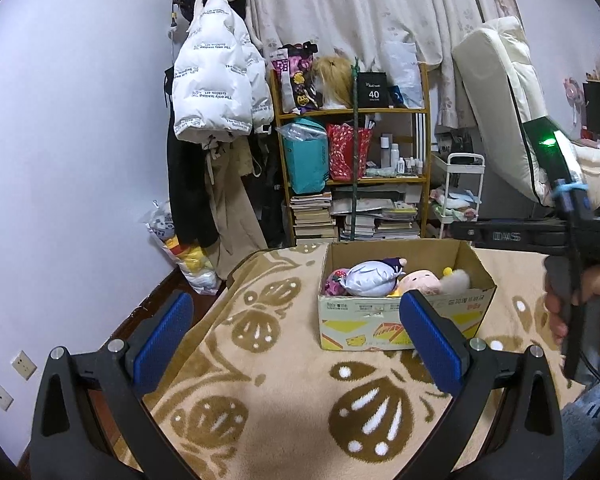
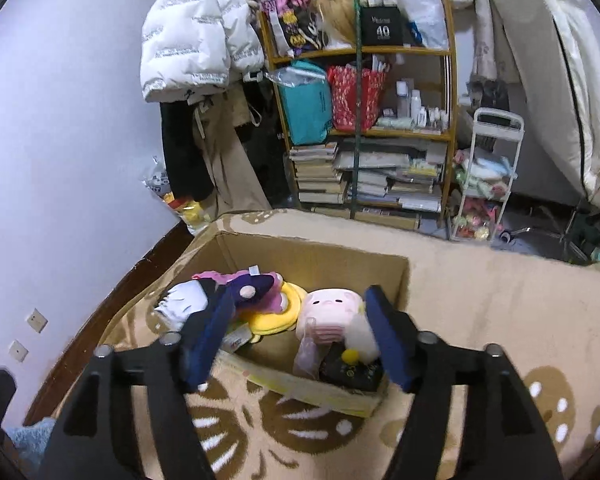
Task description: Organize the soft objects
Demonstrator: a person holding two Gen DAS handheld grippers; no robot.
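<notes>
The cardboard box (image 1: 404,320) sits on the beige leaf-patterned blanket (image 1: 260,360) at about 1 o'clock in the left wrist view, its long axis running 9 to 3, with a white-and-purple plush (image 1: 370,279) lying lengthwise along that axis beside a pink pig plush (image 2: 332,312) and a yellow plush (image 2: 276,312). The left hand-held gripper (image 1: 296,340) is spread wide and holds nothing, hovering over the blanket; the right hand-held gripper (image 2: 296,336) is also wide apart and empty, poised above the box's open top with the toys between its blue pads. Readable writing: "40" on a black box (image 1: 374,90) on the shelf (image 1: 352,112).
</notes>
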